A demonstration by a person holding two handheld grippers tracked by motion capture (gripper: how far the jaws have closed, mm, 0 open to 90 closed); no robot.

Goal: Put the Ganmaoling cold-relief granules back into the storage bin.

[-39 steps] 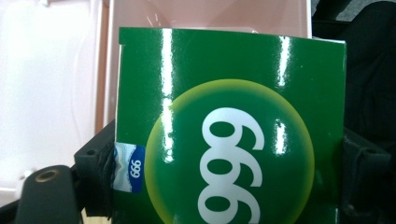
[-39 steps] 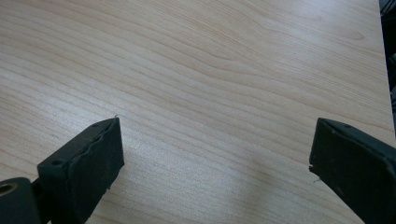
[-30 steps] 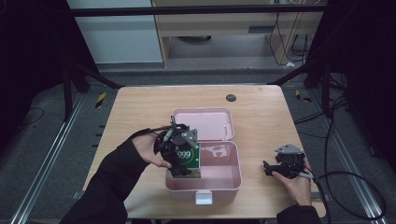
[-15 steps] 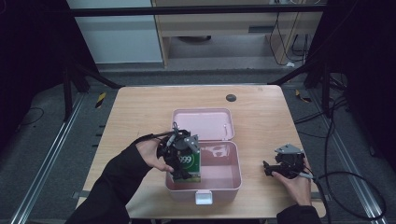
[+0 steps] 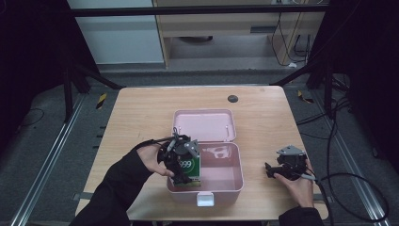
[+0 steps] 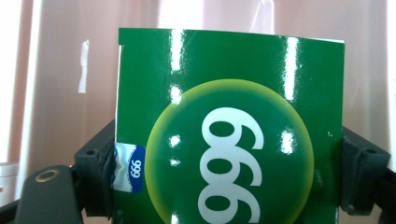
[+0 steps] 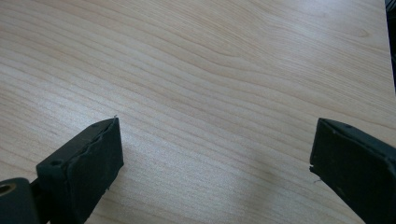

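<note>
Left gripper (image 5: pixel 184 162) grips the green box (image 5: pixel 189 168) by its sides, box upright w/ long axis vertical, lower end inside the pink case (image 5: pixel 234 181) at its left wall. Right gripper (image 5: pixel 281 169) sits open over the table (image 5: pixel 136 122), well apart; left hand does the placing.

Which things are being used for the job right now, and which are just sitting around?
In the job:
- green 999 box, gripped by the left gripper
- open pink case, where the box is going

Just sitting around:
- small dark disc at the table's far edge
- right gripper, jaws apart, holding nothing
</note>
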